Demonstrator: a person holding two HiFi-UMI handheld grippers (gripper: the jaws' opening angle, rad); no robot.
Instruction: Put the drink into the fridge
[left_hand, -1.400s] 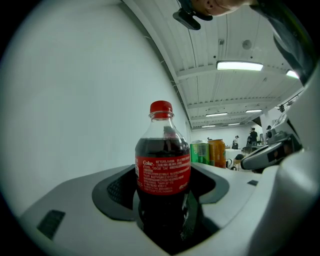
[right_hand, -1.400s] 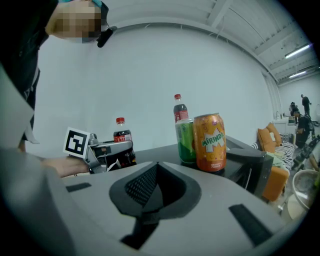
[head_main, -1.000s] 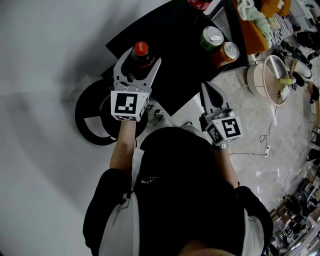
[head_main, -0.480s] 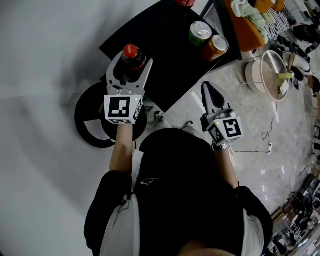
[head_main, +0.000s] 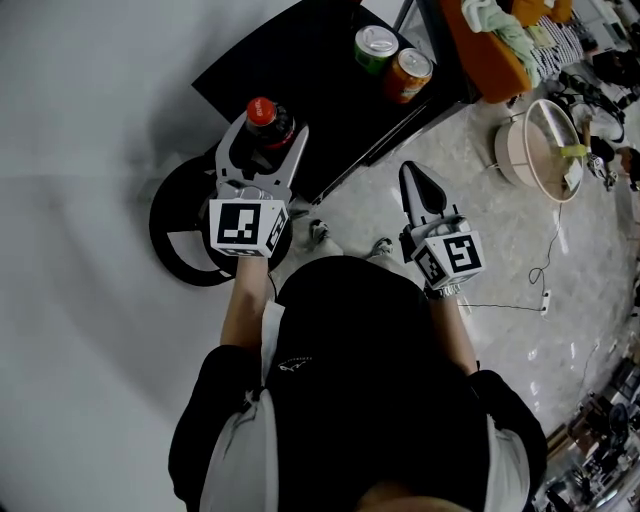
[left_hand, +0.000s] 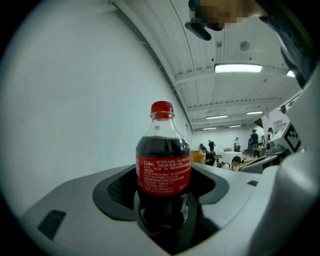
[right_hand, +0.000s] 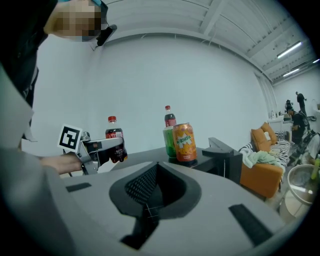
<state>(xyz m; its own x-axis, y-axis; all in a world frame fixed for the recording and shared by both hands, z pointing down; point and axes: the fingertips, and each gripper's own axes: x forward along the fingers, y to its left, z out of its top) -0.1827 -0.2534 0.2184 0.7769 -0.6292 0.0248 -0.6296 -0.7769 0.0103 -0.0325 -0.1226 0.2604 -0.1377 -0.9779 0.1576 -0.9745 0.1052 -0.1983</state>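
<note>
Where the cola bottle (left_hand: 163, 167) was: upright in the left tool (head_main: 268, 135), whose jaws pressed on its lower body, at the edge of the black worktop (head_main: 320, 80); whether its base was clear of the surface we could not tell.
Right tool (head_main: 417, 182): clenched on nothing, held over the floor.
Fridge: in none of our views.
Green can (head_main: 375, 46) and orange can (head_main: 408, 72): just beside each other on the worktop, well apart from the bottle.
Slip risk: we judged the smooth round bottle could twist or slide down should our grip slacken in carrying.
Door risk: we judged the shut spare tool might fumble a fridge door, jolting the bottle.
</note>
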